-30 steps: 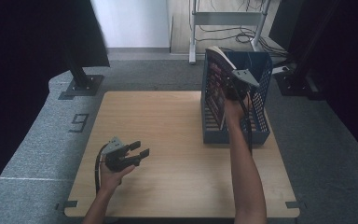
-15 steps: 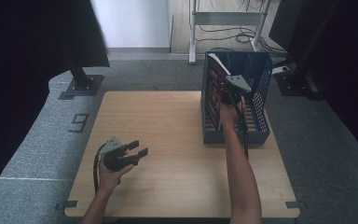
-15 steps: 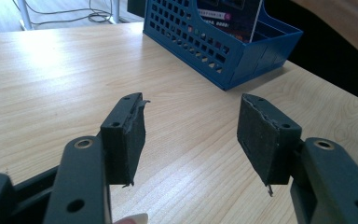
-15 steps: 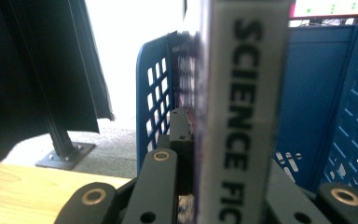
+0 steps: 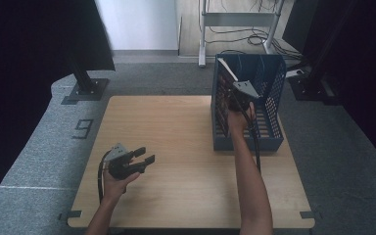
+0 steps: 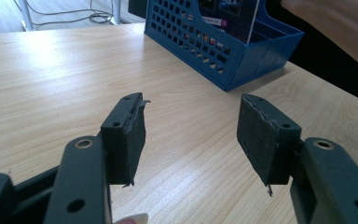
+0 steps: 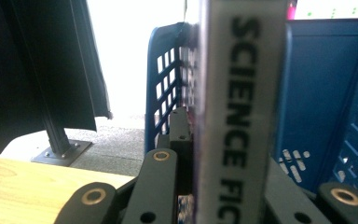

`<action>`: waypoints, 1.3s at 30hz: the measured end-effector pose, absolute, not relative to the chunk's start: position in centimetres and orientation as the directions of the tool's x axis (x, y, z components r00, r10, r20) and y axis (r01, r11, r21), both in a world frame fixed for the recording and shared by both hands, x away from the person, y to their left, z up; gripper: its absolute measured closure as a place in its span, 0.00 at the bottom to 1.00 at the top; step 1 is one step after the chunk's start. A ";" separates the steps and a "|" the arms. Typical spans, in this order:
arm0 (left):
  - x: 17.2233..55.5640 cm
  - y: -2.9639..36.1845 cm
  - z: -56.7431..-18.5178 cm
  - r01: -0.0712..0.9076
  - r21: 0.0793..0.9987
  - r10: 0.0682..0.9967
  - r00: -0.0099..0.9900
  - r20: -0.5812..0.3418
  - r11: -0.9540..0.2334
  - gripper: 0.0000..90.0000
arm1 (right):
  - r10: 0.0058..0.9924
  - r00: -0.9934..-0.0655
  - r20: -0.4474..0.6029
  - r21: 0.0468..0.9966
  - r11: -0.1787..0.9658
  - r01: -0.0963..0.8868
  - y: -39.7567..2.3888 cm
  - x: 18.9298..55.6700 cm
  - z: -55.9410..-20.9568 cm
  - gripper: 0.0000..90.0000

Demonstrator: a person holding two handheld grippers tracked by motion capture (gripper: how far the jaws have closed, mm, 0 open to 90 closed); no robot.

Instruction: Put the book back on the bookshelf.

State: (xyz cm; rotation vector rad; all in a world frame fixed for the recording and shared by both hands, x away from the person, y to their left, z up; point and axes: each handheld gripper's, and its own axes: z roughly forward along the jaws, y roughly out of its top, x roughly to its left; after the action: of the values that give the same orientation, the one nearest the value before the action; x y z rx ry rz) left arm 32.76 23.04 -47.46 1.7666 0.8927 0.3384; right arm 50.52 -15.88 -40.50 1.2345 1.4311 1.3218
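A blue perforated basket (image 5: 247, 143) stands on the right side of the wooden table (image 5: 176, 127). My right gripper (image 5: 235, 100) reaches into it from above, shut on a book (image 5: 221, 98) that stands upright against the basket's left wall. In the right gripper view the book's white spine (image 7: 242, 93) reads "SCIENCE FIC", clamped in the right gripper (image 7: 223, 154), with the basket's blue walls (image 7: 307, 93) behind. My left gripper (image 5: 146, 154) hovers low over the table's front left, open with nothing in it (image 6: 191, 135); the basket (image 6: 200, 46) lies ahead of it.
Bare wood stretches between the left gripper and the basket. A black stand with a base plate (image 5: 85, 83) sits off the table's back left. A metal rack (image 5: 203, 29) stands behind. A "9" marker (image 5: 83, 128) lies on the grey floor at left.
My right gripper has sunk a little deeper into the basket with the book. The left gripper has stayed where it was, still open.
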 end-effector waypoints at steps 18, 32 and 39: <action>32.5 22.6 -47.2 0.393 0.907 0.702 0.689 -0.181 -0.152 0.46 | 0.962 -0.272 0.007 0.969 0.061 0.238 -15.6 47.1 -40.8 0.88; 32.5 22.5 -47.2 0.392 0.907 0.701 0.690 -0.179 -0.155 0.46 | 0.960 -0.279 0.032 0.941 0.065 0.331 -15.9 48.1 -40.4 0.85; 32.4 22.4 -47.2 0.392 0.907 0.699 0.692 -0.179 -0.156 0.46 | 0.966 -0.259 0.007 0.936 0.085 0.342 -15.8 47.9 -40.3 0.90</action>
State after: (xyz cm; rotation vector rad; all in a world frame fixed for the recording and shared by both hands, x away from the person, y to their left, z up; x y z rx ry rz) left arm 32.43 22.45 -47.20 1.7773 0.8695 0.3405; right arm 47.86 -15.82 -40.31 1.3044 1.6918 1.1779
